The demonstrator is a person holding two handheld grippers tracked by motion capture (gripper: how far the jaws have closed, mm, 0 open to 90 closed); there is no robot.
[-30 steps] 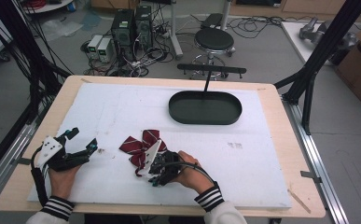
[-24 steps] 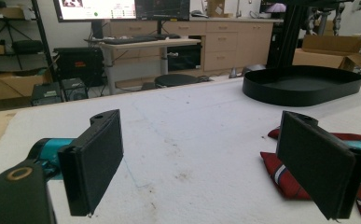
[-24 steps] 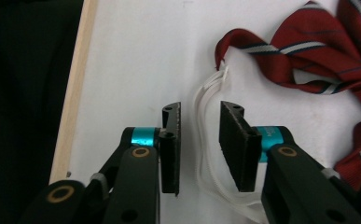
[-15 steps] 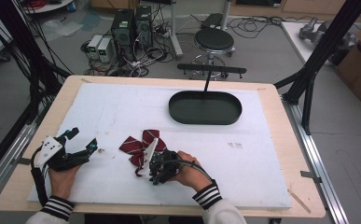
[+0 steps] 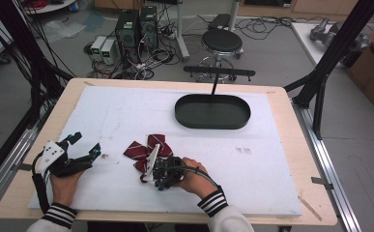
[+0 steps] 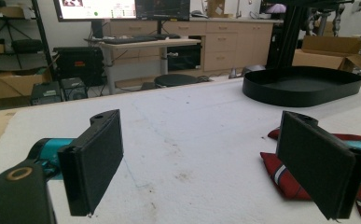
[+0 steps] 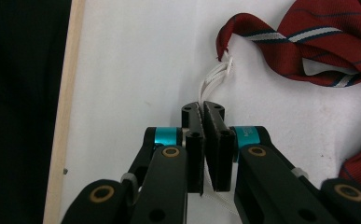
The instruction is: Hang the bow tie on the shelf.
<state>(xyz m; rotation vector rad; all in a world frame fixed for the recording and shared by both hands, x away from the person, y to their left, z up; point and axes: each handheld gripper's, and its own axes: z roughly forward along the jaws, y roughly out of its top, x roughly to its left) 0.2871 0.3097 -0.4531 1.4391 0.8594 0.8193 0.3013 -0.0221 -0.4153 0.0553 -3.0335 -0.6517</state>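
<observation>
Pinching a thin white cord [image 7: 214, 77] between closed fingers, the right gripper [image 7: 205, 112] is sitting near the person's edge of the surface [image 5: 271, 159], low over the white sheet. The cord is running from between the fingers up to one corner of a red striped bow tie [image 5: 148, 147], where it is attached.

Item: bow tie, dark red with white and navy stripes, lying crumpled on the white sheet between the two grippers, touching or just beside the right gripper in the high view. Its folds are spreading in several lobes, so no clean long axis is showing; the bulk is running roughly across the surface, left to right. The corded corner is pointing toward the person's edge. A black oval tray [image 5: 212, 111] is standing well apart, farther back.

Left gripper [image 5: 85, 147]: fingers spread wide, holding nothing, hovering just above the sheet and facing toward the tie.

Risks, as judged: the cord is thin and the hold is on a short length, so a pull could be slipping it out of the fingers. A lift by the cord alone would be leaving the fabric dangling and swinging, and it could be snagging or dragging on the sheet. The cord's stitching may be taking all the load.
</observation>
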